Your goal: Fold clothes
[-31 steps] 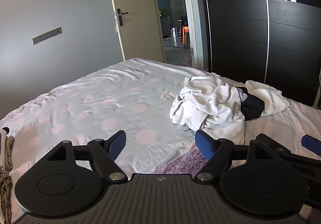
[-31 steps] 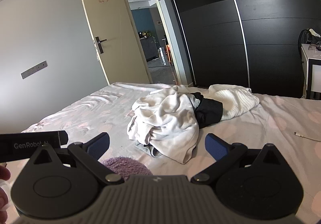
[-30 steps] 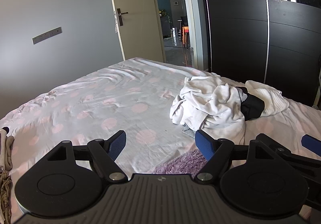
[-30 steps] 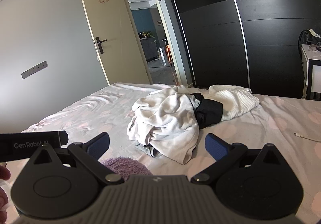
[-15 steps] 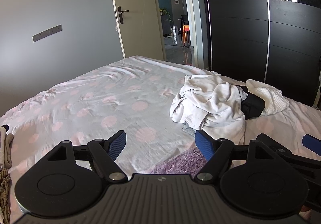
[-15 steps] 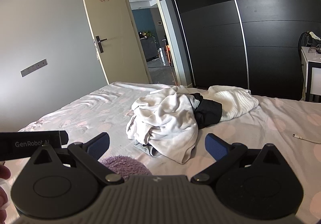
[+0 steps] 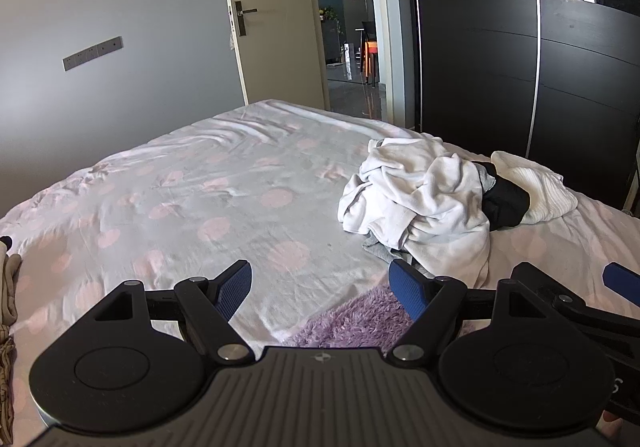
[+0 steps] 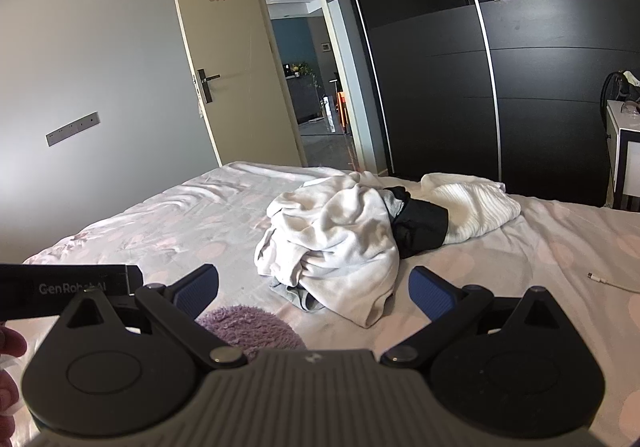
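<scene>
A crumpled heap of clothes lies on the bed: a white garment in front, a black garment behind it and a white ribbed knit at the far right. A fuzzy purple garment lies flat on the sheet just below both grippers. My left gripper stands open with nothing between its fingers, left of the heap. My right gripper is open too, its gap in line with the white garment's near edge.
The bed has a pale sheet with pink dots. A black sliding wardrobe stands behind it, and an open door at the back. A white cable end lies on the sheet at right. Folded fabric sits at the far left.
Both cameras have shifted only slightly. The clothes have not moved and both grippers stay open.
</scene>
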The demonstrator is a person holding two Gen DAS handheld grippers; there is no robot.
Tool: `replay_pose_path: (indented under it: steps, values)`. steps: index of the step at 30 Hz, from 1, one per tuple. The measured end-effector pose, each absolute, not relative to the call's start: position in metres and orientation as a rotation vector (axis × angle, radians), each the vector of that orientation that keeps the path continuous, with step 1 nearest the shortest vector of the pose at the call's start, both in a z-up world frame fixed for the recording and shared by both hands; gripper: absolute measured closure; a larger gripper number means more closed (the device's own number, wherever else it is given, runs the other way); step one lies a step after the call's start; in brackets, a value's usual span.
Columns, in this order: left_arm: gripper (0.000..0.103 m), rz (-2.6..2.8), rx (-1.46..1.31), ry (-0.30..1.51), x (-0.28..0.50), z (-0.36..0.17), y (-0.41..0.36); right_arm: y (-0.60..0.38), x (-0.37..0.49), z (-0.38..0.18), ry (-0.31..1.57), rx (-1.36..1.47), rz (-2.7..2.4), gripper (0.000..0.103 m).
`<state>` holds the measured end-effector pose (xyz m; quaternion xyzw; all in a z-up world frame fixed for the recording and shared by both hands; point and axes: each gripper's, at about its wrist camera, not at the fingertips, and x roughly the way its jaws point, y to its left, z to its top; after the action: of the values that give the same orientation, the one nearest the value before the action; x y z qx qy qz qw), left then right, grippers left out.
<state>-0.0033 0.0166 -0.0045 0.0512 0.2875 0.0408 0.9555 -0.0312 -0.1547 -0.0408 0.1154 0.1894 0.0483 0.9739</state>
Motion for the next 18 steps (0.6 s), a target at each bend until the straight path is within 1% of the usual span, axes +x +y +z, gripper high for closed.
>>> replay_pose_path:
  steps: [13,18]
  values:
    - [0.028,0.056,0.071,0.648,0.018,-0.018,0.042,-0.135,-0.011,-0.048,0.438,0.193,0.110,0.001]
    - [0.028,0.039,0.081,0.689,0.040,-0.026,0.055,-0.114,0.004,-0.048,0.457,0.121,0.085,0.001]
